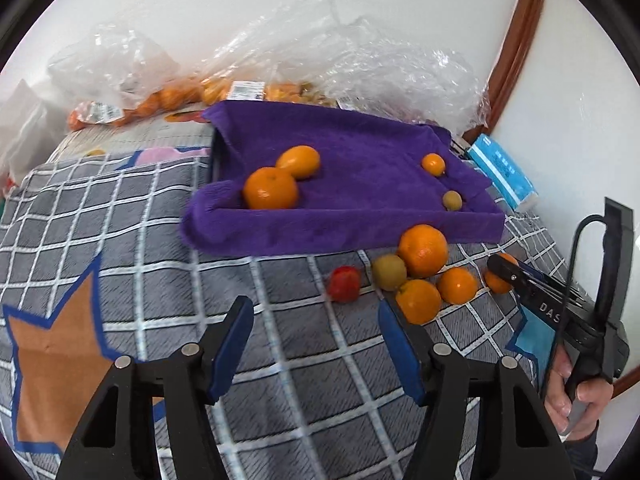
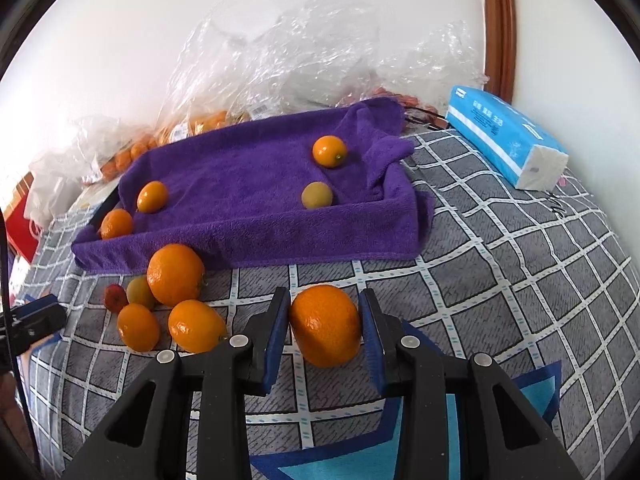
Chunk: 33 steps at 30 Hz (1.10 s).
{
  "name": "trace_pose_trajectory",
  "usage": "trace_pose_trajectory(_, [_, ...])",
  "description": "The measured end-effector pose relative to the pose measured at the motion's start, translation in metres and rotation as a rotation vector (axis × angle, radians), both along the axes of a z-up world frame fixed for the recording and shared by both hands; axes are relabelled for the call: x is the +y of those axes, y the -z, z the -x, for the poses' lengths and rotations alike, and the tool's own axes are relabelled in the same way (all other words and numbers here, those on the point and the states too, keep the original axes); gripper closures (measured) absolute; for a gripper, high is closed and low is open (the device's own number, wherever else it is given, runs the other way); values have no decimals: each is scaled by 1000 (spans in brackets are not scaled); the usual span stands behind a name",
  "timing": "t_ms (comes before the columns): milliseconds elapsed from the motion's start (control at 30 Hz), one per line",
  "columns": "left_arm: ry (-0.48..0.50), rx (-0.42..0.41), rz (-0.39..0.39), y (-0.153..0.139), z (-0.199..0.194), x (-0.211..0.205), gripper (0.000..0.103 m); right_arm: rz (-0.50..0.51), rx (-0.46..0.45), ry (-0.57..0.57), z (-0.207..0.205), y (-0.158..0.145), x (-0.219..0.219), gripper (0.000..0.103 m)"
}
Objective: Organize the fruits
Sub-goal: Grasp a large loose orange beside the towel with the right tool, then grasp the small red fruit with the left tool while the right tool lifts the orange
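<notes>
A tray lined with a purple towel [image 1: 360,224] [image 2: 248,240] lies on the checked cloth. It holds two oranges [image 1: 270,188] at its left end, and a small orange [image 1: 433,164] and a greenish fruit [image 1: 452,200] at its right end. In front of the tray lie loose fruits: a large orange [image 2: 175,274], two smaller oranges [image 2: 196,326], a greenish fruit [image 2: 140,291] and a red fruit [image 1: 344,284]. My right gripper [image 2: 324,300] is shut on an orange [image 2: 326,326] just right of that pile. My left gripper [image 1: 314,312] stands open over the cloth, with nothing between its fingers.
Clear plastic bags [image 1: 340,52] with more oranges are heaped against the white wall behind the tray. A blue tissue pack [image 2: 504,136] lies at the right of the tray. A brown wooden frame [image 1: 516,40] runs up the right side. A hand [image 1: 576,396] holds the right gripper's handle.
</notes>
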<state>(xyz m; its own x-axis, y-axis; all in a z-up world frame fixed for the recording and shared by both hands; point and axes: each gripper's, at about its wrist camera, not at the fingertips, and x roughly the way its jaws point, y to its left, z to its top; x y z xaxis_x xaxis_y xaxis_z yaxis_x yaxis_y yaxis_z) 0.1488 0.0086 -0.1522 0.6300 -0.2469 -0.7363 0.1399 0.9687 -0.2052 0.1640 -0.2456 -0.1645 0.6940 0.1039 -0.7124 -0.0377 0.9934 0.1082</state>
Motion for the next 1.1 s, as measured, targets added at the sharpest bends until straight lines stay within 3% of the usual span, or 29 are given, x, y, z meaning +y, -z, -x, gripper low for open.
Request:
trace_pose_trajectory(200, [-15,10,31,9,-19,-5,62,-19,0,5,0,1,-3,68])
trace_pose_trajectory(533, [40,8,11,19,-28,-21,63,-40,3,6,0,1,-5,68])
trace_pose_trajectory(700, [61,1,5,20,-29,-25,80,-44,5,7,0,1,-6,68])
trace_pose_trajectory(1100, [24,-42,79,15,-21,-14,80,-50,5,11,0,3,-6,68])
